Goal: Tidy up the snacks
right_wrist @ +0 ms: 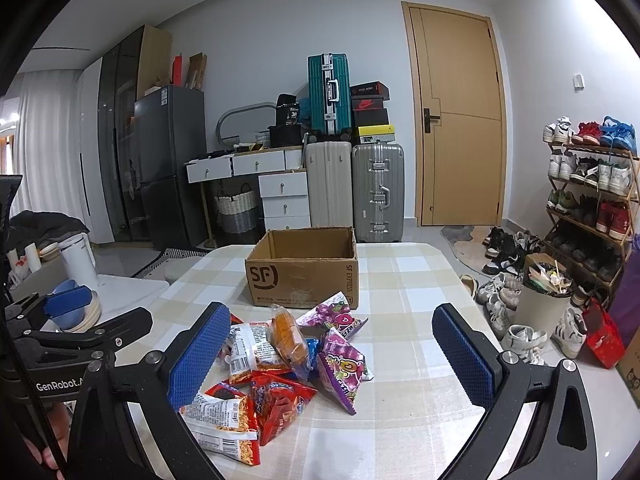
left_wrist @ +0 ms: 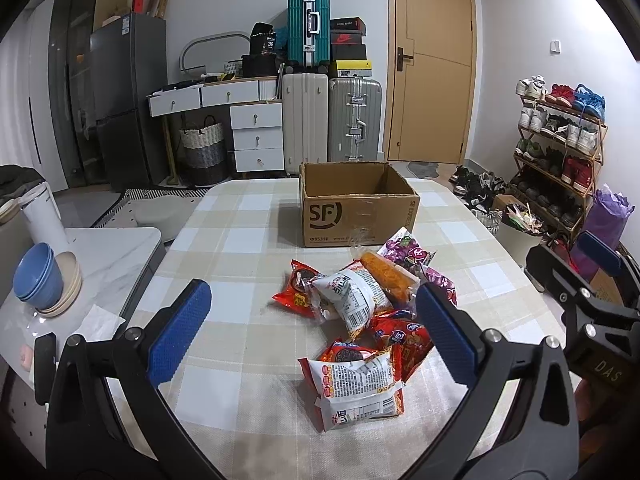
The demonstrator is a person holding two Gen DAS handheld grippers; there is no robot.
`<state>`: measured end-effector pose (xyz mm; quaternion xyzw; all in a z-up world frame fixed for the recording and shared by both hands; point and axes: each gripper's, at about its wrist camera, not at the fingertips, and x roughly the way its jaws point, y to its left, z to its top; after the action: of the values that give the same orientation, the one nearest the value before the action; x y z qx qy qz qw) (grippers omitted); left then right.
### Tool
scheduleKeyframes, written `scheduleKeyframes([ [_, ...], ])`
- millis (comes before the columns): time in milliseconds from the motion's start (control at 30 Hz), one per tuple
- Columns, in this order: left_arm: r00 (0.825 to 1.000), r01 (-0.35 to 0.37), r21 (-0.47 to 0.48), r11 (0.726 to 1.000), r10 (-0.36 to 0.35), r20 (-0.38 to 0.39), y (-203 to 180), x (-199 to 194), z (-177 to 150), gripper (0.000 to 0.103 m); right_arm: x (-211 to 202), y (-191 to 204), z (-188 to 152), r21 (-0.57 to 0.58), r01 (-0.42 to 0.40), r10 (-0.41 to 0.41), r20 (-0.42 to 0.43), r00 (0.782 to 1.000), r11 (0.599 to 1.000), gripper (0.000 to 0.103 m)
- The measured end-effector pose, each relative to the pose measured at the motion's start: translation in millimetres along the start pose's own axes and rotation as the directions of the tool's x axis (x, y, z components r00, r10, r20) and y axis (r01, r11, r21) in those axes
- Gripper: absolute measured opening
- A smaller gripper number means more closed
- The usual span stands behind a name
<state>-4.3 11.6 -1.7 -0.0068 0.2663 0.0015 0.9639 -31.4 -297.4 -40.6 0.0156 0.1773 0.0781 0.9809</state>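
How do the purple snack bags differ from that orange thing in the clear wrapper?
The purple bags are opaque, printed with grapes and cartoon lettering; the orange snack sits in a see-through wrapper, its contents visible. There are two purple bags, one orange snack. The purple bags are puffy and pointed at the corners; the orange snack is oblong. Both lie in the same pile before the cardboard box.

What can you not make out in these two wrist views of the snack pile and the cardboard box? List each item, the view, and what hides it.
- Floor of the cardboard box: both views, hidden by its front wall.
- Small print on the white noodle packets: left wrist view, too small.
- Lower snacks in the pile: right wrist view, covered by the purple packets and the right gripper finger.
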Motion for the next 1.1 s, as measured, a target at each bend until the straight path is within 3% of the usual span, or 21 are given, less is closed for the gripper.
scheduleKeyframes([
  [1100, 1.0, -0.015, -0.023, 1.0, 0.015, 0.002, 7.8, -2.0, -0.1, 0.102, -2.7, 3.1, -2.6, -0.002, 0.003, -0.003, 0.004, 1.0, 1.0, 0.103],
])
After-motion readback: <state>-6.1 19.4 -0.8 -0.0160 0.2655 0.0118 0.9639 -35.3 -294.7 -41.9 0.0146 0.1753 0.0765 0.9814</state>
